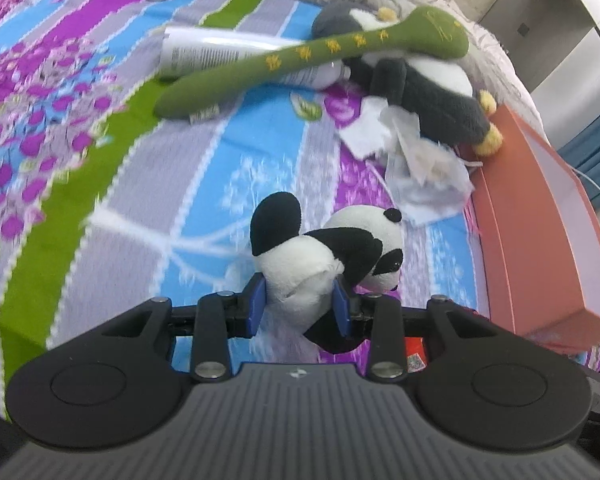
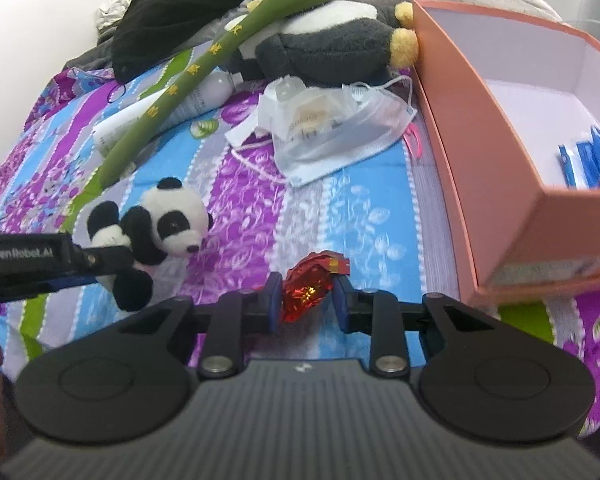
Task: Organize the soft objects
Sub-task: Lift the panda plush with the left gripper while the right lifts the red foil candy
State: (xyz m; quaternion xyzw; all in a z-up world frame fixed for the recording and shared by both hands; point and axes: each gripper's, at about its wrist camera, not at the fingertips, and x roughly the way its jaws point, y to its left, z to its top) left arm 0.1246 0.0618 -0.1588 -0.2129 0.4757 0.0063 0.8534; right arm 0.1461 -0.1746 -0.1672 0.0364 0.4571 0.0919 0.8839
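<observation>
A small black-and-white panda plush [image 1: 300,256] hangs between the blue pads of my left gripper [image 1: 300,306], which is shut on its body above the patterned bedspread. The right wrist view shows the same panda [image 2: 168,224] at the left, held by the left gripper [image 2: 114,262]. My right gripper [image 2: 307,304] is shut on a crumpled red foil wrapper [image 2: 308,288], its pads against both sides. A long green plush stick [image 2: 204,68] lies across a grey-and-white penguin plush [image 2: 332,40] further back on the bed.
An open salmon-pink box [image 2: 452,112] stands at the right with blue packets [image 2: 592,156] inside. Face masks and plastic wrapping [image 2: 340,128] lie beside it. A white tube [image 1: 220,50] lies under the green stick, and a black garment [image 2: 180,4] lies at the back.
</observation>
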